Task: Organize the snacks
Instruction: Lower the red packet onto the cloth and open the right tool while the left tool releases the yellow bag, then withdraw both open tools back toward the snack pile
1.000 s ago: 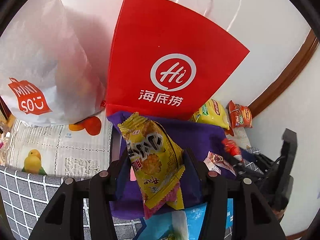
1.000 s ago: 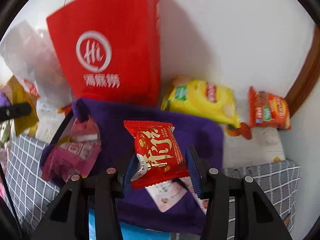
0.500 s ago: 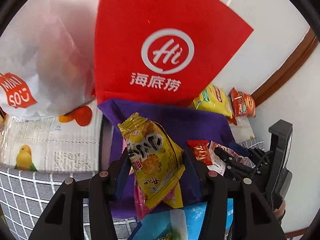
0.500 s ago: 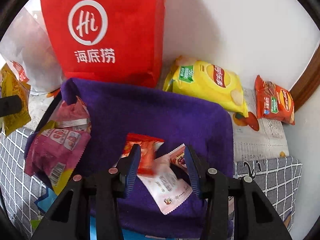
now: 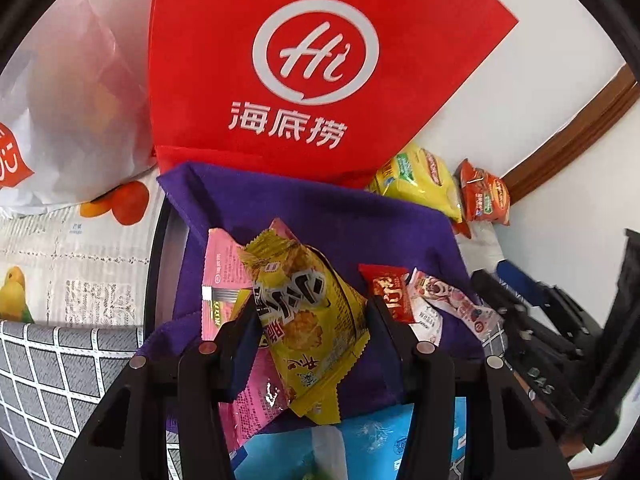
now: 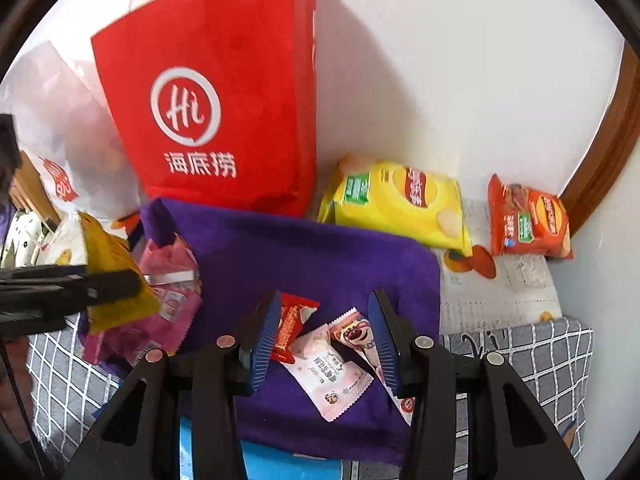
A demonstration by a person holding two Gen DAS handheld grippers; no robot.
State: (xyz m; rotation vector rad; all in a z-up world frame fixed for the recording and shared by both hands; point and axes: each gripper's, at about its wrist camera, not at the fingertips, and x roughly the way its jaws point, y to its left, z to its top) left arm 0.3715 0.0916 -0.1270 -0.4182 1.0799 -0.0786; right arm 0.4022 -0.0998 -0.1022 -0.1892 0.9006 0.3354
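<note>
left gripper (image 5: 310,320): jaws clamped on the yellow snack packet (image 5: 308,316), held above the near-left part of the purple cloth (image 5: 320,220).
right gripper (image 6: 324,336): jaws spread wide, nothing between them; it hovers over the near-right part of the purple cloth, above three small packets.
on the cloth: red packet (image 6: 294,326), white-pink packet (image 6: 328,368) and bear-print packet (image 6: 356,334) lie bunched together, touching or overlapping. pink packet (image 5: 220,276) lies at the cloth's left side, partly under the held yellow one.
off the cloth: yellow chip bag (image 6: 396,204) and orange chip bag (image 6: 528,220) sit beyond the cloth's far-right corner, against the wall, apart from each other.
behind the cloth: red paper bag (image 6: 212,120) stands upright at the far edge; white plastic bag (image 5: 68,100) sits to its left.
progress: partway, my read. Four small packets are gathered on the cloth, one is in hand, and two chip bags are not yet collected.
left to do: set down the yellow packet, then likely bring in the chip bags. Final layout unclear from these views.
</note>
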